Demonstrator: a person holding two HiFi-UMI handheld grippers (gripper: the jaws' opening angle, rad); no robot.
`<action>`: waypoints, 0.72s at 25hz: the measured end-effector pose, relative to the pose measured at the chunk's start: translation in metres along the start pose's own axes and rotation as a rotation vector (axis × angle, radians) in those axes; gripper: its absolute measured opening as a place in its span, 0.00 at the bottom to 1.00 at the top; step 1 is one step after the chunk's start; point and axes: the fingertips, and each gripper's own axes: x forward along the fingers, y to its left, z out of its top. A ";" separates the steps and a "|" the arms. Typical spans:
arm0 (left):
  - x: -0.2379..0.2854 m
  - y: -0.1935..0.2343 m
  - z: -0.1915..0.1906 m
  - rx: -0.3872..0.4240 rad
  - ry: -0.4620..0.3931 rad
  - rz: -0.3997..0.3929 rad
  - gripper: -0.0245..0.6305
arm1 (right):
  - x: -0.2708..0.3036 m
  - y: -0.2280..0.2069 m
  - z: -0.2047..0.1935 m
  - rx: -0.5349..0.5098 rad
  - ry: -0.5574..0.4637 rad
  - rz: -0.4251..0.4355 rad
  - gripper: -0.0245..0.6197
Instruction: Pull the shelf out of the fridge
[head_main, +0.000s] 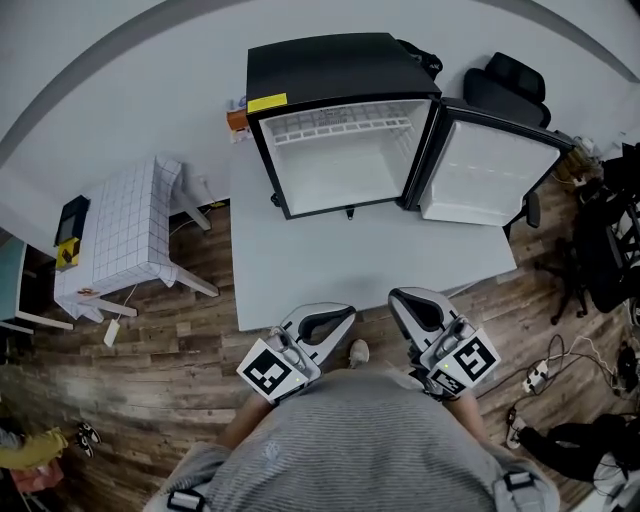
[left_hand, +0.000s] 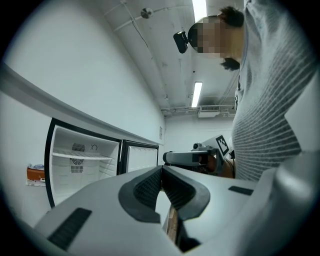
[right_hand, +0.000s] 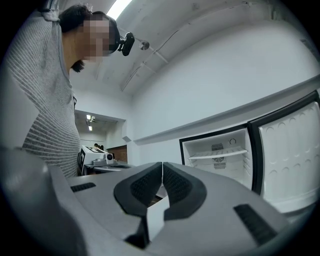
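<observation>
A black mini fridge (head_main: 335, 70) stands at the back of a grey table (head_main: 300, 270), its door (head_main: 485, 170) swung open to the right. The white wire shelf (head_main: 340, 127) sits high inside the white interior. Both grippers hang at the table's near edge, close to the person's body and well short of the fridge. My left gripper (head_main: 345, 313) and right gripper (head_main: 398, 297) point toward the fridge. In the left gripper view the jaws (left_hand: 161, 168) are shut on nothing, with the shelf (left_hand: 82, 156) far left. My right gripper (right_hand: 162, 164) is likewise shut and empty, the shelf (right_hand: 217, 154) to its right.
A small white table with a gridded cloth (head_main: 125, 235) stands left of the grey table. A black office chair (head_main: 510, 85) sits behind the open door. Cables and a power strip (head_main: 538, 376) lie on the wooden floor at right. An orange box (head_main: 237, 120) is beside the fridge.
</observation>
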 end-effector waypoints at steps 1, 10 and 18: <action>0.006 0.003 0.000 0.000 0.001 0.002 0.05 | 0.001 -0.006 0.001 0.000 0.001 0.001 0.06; 0.042 0.031 -0.005 0.011 0.017 0.029 0.05 | 0.008 -0.059 -0.001 0.014 0.003 -0.009 0.06; 0.074 0.059 -0.008 0.010 0.019 0.061 0.05 | 0.018 -0.100 -0.002 0.020 0.009 0.010 0.06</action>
